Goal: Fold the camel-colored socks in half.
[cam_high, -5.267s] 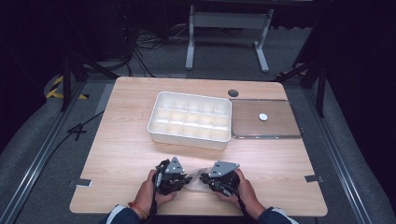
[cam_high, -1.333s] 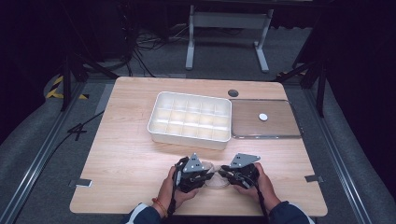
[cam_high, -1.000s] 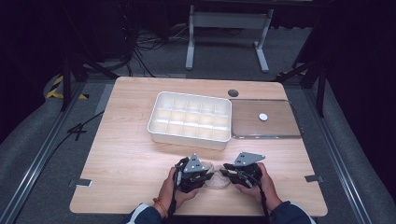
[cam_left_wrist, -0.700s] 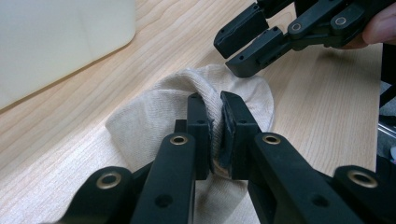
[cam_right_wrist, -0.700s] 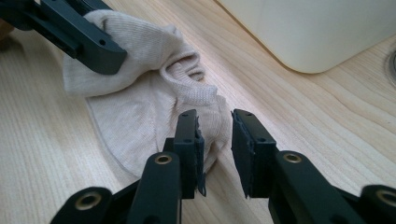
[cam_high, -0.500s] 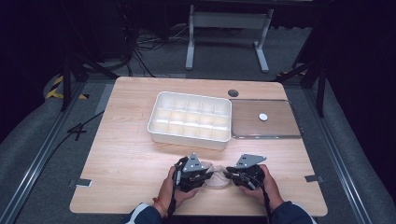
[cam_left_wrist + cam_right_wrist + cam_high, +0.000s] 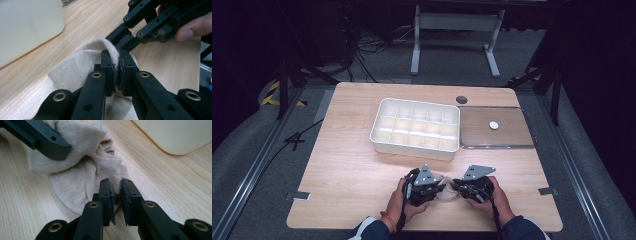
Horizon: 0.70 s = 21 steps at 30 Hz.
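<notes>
Near the wooden table's (image 7: 352,165) front edge, a beige sock (image 7: 75,70) is clamped by the left gripper (image 7: 115,72) while the right gripper's (image 7: 115,195) jaws, just closing, are nearly shut on its edge, seemingly for folding.

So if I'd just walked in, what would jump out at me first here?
Probably the two black grippers held close together at the near edge of the table, both working a small beige knitted cloth: the left gripper pinches a fold of it, while the right gripper has been closing at its edge. Behind them sits a white divided tray, with a flat clear lid beside it.
</notes>
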Available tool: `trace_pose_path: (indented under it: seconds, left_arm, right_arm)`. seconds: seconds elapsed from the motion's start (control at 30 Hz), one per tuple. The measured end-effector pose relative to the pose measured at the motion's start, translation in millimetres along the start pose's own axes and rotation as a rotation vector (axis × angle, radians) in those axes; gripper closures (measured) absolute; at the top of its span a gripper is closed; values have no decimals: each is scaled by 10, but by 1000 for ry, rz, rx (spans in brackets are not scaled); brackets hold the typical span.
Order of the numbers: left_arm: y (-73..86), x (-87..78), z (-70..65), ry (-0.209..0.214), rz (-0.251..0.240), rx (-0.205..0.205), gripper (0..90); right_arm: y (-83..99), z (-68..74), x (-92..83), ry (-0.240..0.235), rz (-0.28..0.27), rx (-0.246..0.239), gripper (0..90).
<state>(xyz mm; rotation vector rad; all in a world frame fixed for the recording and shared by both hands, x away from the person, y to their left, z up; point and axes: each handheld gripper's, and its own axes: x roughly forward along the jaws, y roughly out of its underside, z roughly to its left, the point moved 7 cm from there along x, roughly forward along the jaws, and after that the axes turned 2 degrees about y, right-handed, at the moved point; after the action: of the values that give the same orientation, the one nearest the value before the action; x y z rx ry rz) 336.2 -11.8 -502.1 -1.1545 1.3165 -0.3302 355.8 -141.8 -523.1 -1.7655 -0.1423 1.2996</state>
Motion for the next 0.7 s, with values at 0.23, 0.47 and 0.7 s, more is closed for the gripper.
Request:
trace_pose_path:
  seconds: [0.23,0.47,0.7]
  left_arm:
    - [15,96,-24,3,13,-3,837]
    - [25,132,-52,3,19,10,839]
    - [9,133,-46,7,18,7,839]
  right_arm:
    - [0,-1,1,-2,0,-2,792]
    - [-1,2,0,0,2,-5,792]
    - [0,1,0,0,1,-3,792]
